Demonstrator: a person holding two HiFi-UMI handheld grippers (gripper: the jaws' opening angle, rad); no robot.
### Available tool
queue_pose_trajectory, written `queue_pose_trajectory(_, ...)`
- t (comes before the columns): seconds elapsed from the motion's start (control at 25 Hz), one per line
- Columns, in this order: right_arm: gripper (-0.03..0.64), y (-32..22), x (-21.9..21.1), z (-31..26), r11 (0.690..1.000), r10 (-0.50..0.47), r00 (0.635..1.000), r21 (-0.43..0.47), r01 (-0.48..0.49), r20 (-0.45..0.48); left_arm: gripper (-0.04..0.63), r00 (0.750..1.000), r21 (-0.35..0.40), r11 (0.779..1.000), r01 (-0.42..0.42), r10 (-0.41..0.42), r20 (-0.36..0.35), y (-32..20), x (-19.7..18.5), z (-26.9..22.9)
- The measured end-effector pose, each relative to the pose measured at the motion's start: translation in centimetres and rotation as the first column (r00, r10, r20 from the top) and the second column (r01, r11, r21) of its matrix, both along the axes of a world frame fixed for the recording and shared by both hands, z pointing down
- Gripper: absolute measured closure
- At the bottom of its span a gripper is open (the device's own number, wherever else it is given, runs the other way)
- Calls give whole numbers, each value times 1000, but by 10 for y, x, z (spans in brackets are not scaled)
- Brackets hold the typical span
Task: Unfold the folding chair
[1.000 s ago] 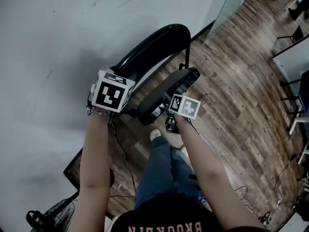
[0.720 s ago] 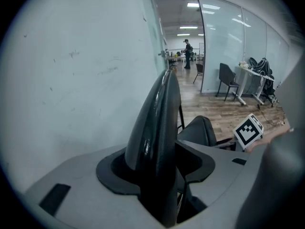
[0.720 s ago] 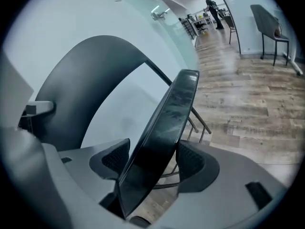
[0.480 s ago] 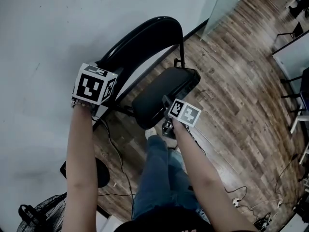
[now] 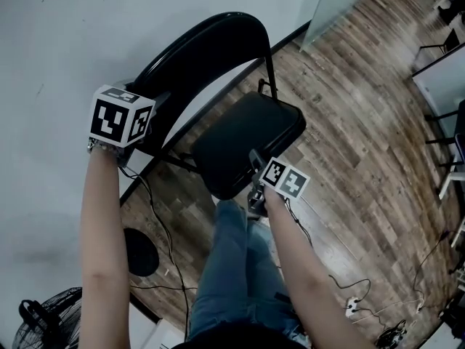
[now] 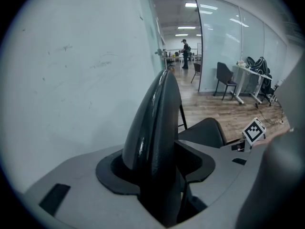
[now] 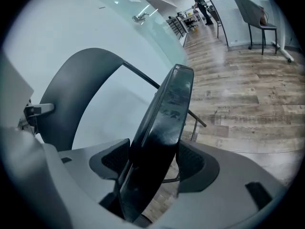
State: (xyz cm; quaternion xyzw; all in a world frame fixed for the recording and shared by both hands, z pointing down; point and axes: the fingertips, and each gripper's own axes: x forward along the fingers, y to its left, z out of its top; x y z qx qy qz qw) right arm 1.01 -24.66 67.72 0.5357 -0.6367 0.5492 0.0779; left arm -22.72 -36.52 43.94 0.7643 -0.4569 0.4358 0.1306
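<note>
The black folding chair stands by the white wall. Its curved backrest (image 5: 207, 46) rises at the left, and its padded seat (image 5: 243, 140) slopes down towards me. My left gripper (image 5: 147, 131), under its marker cube, is shut on the backrest's left end. In the left gripper view the backrest's edge (image 6: 155, 113) fills the left gripper (image 6: 159, 168), both pads against it. My right gripper (image 5: 256, 168) is shut on the seat's near edge. The right gripper view shows the seat rim (image 7: 164, 123) pinched inside the right gripper (image 7: 151, 168), with the backrest (image 7: 76, 89) behind.
Wood floor (image 5: 363, 144) spreads to the right; a glass partition (image 5: 330, 6) stands at the back. A cable (image 5: 156, 217), a black round base (image 5: 138, 251) and a fan (image 5: 36, 322) lie at the lower left. My legs (image 5: 232, 267) stand just before the seat. A power strip (image 5: 350, 307) lies at the right.
The seat has swung down from nearly upright to a shallow slope, and my right gripper has gone down and outward with it. The left gripper and backrest have shifted left and up in the picture.
</note>
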Motion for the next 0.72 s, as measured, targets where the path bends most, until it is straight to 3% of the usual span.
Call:
queue_pose_trajectory(0.6,301,55,58,62,1000,19,996,3,-19,89,367,1000,-6,1000,-5,5,2,25,29,27)
queue_pose_trajectory(0.72,246,63,67,72,999,37,990,17,-40,139,365,1000,-5,1000,-3,3,0,32,37,32)
